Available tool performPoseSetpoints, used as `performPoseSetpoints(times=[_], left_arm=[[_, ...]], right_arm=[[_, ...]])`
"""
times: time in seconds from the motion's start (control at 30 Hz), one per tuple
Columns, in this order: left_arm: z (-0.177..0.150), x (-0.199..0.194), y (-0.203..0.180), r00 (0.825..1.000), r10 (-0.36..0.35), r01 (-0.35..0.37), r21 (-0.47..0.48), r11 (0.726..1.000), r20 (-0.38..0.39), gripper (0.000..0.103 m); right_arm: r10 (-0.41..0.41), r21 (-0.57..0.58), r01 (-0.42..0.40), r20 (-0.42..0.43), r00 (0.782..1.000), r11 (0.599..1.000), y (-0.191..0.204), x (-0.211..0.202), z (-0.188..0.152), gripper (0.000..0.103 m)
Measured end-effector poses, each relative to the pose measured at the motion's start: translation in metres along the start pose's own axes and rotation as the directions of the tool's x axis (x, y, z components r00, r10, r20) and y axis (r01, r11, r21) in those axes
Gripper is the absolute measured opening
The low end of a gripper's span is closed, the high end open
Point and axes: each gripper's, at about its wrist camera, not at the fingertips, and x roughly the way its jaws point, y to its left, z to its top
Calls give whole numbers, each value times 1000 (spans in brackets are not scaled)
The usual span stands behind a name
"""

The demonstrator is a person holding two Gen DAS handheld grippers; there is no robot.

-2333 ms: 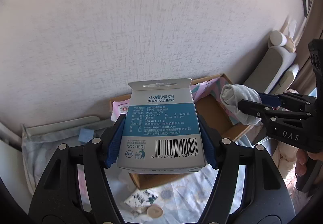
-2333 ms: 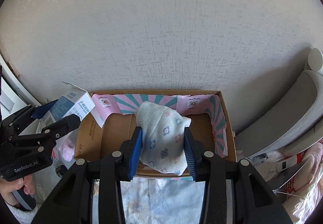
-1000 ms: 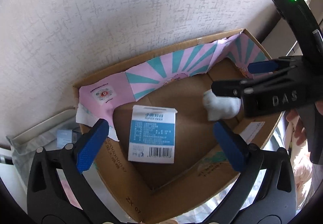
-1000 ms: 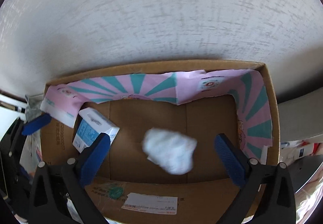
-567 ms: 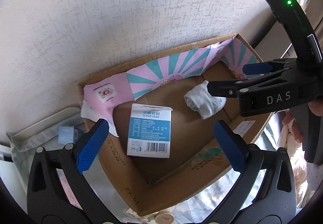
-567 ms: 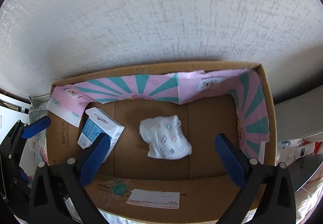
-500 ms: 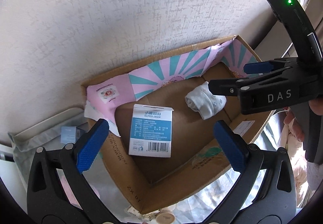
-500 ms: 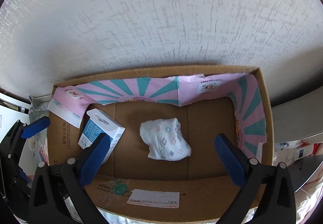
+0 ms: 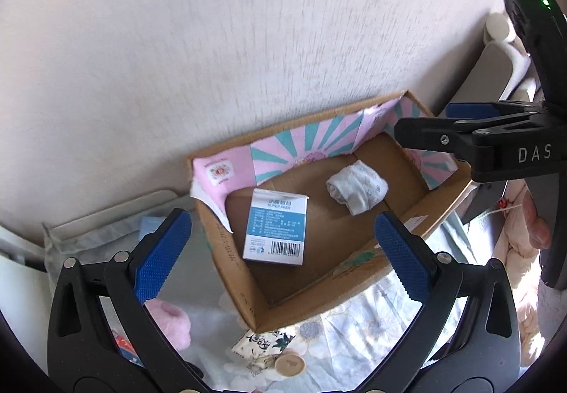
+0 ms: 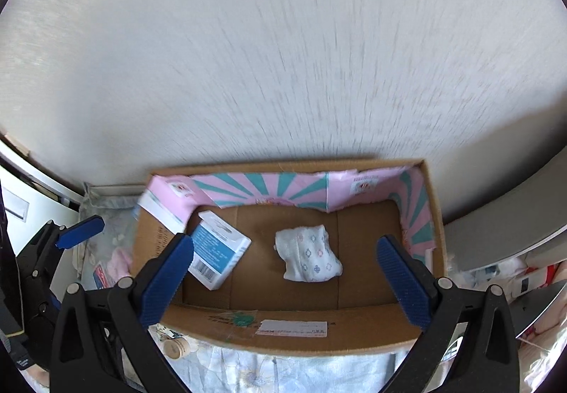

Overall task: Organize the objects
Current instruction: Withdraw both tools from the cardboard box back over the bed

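Both drops look done: blue-white Super Deer box (image 9: pixel 275 227) lies flat at the cardboard box's (image 9: pixel 354 281) left end, folded patterned cloth (image 10: pixel 309 254), probably a sock, mid-floor. Left gripper (image 9: pixel 280 251) and right gripper (image 10: pixel 285 278) hover above, jaws spread wide, empty, clear for next pickup.

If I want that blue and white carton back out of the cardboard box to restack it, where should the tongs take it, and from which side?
Grip the blue and white carton across its two long side edges, coming straight down from above. It lies flat on the floor of the cardboard box, label up, so only those narrow edges offer opposing faces. Its left side sits near the pink liner, so clearance there looks tight.
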Motion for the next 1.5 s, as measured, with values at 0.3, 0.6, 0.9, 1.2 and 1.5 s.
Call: performPoseSetpoints(times=[0.3, 0.6, 0.9, 1.2, 1.5], left_arm=[[-16, -66, -8, 991, 49, -47, -14, 999, 122, 103], [-52, -120, -18, 978, 55, -47, -44, 998, 200, 103], [-109, -159, -32, 960, 88, -69, -78, 995, 266, 103], [-157, -170, -33, 959, 84, -60, -95, 994, 272, 103], [-167, -174, -22, 960, 82, -56, -104, 993, 268, 103]], right_arm=[[-39, -52, 48, 156, 987, 998, 21, -66, -26, 103], [-47, -52, 63, 271, 961, 997, 33, -123, -76, 103], [-82, -71, 112, 332, 940, 991, 43, -153, -133, 103], [-137, -56, 170, 379, 915, 984, 51, -159, -191, 103], [-116, -51, 147, 385, 916, 988, 53, -160, -197, 103]])
